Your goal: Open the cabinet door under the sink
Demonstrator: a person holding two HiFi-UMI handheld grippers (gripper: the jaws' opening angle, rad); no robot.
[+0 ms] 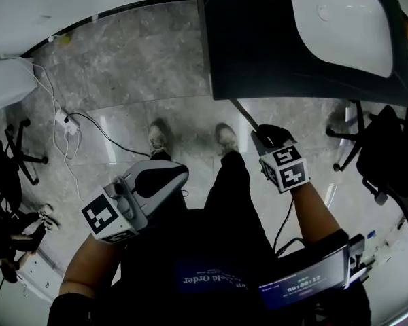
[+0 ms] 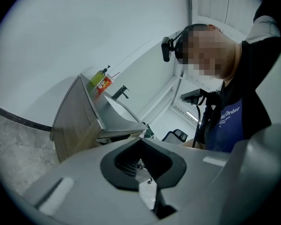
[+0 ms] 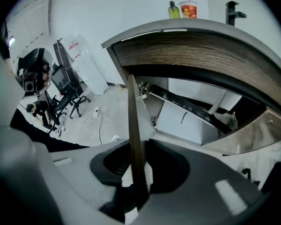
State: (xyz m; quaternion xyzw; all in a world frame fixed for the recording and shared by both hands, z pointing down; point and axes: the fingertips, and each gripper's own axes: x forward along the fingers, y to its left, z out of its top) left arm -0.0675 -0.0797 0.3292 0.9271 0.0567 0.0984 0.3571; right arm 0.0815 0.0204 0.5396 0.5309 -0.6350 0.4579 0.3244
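Seen from the head view, the vanity has a dark countertop (image 1: 258, 46) and a white sink basin (image 1: 347, 19). Its cabinet door (image 1: 245, 114) stands swung out, edge-on as a thin dark line. My right gripper (image 1: 262, 138) is shut on the door's free edge. In the right gripper view the wood-brown door edge (image 3: 133, 135) runs straight between the jaws of the right gripper (image 3: 138, 172), and the open cabinet interior (image 3: 187, 116) shows behind it. My left gripper (image 1: 180, 172) hangs near my left thigh, shut and empty. In its own view the left gripper (image 2: 141, 142) points toward the vanity's side (image 2: 75, 121).
A green bottle (image 3: 172, 8), a red cup (image 3: 188, 8) and a black faucet (image 3: 234, 11) stand on the counter. Office chairs (image 1: 17, 148) (image 1: 387, 155) flank the marble floor. A power strip with cables (image 1: 64, 124) lies at the left. My shoes (image 1: 160, 138) stand before the vanity.
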